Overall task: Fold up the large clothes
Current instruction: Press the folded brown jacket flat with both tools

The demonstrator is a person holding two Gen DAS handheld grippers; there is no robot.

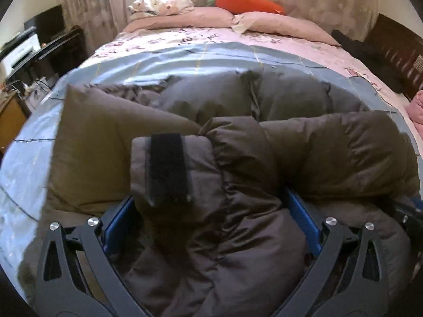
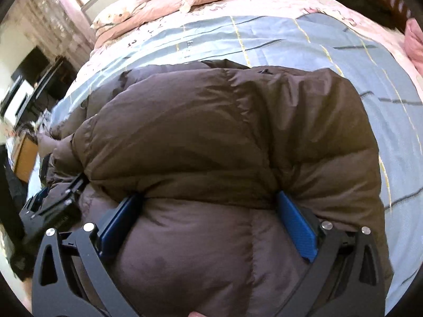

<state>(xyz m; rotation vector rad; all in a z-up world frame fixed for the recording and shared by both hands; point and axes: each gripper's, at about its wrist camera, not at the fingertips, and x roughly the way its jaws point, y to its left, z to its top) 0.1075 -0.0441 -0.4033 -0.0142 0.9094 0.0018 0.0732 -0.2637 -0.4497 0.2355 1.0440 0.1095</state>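
Note:
A brown puffer jacket lies bunched on a bed's blue blanket. My left gripper is shut on a thick fold of it, blue pads wide apart with padding squeezed between. A sleeve cuff with a black velcro strap stands up between the fingers. My right gripper is shut on another thick roll of the jacket, whose fabric creases in at both pads. The left gripper shows at the left edge of the right wrist view, close beside the right one.
Pink pillows and an orange carrot plush lie at the head of the bed. Dark furniture stands off the bed's left side, a dark headboard-like piece at the right. A pink bundle sits at the far right.

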